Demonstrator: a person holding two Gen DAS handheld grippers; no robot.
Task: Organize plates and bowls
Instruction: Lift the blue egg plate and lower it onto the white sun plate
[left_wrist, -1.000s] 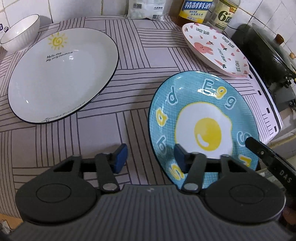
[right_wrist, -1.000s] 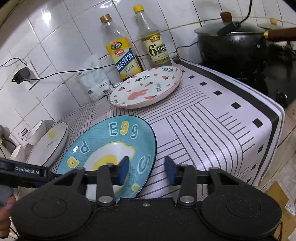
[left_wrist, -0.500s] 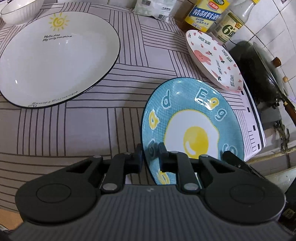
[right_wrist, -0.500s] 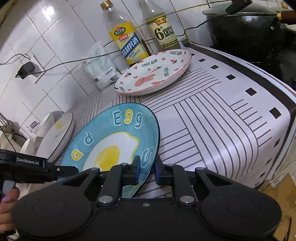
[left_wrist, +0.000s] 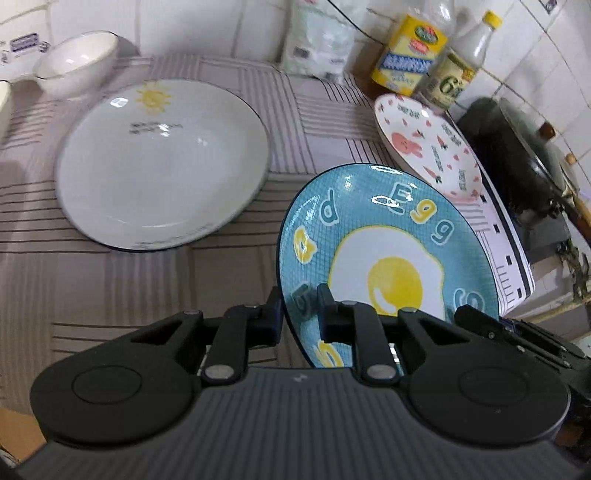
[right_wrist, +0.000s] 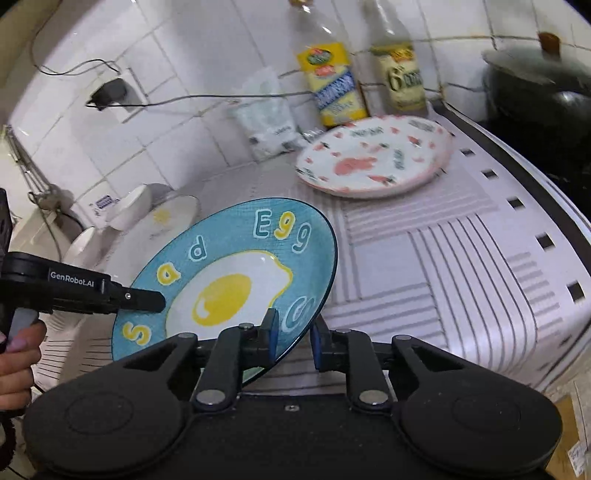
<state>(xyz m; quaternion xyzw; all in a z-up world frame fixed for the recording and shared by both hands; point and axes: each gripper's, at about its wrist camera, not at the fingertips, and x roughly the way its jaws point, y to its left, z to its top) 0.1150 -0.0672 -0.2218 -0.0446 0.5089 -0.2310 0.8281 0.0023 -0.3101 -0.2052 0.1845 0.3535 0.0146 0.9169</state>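
Left gripper (left_wrist: 298, 314) and right gripper (right_wrist: 291, 338), 2 in all, pinch opposite rims of the blue egg plate (left_wrist: 384, 258), right loosening slightly, sharing its weight above the table (left_wrist: 122, 288).

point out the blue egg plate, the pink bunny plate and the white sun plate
blue egg plate (left_wrist: 395, 284), left wrist view, on the yellow yolk
pink bunny plate (left_wrist: 402, 142), left wrist view, on the bunny
white sun plate (left_wrist: 162, 177), left wrist view, on its bare white middle
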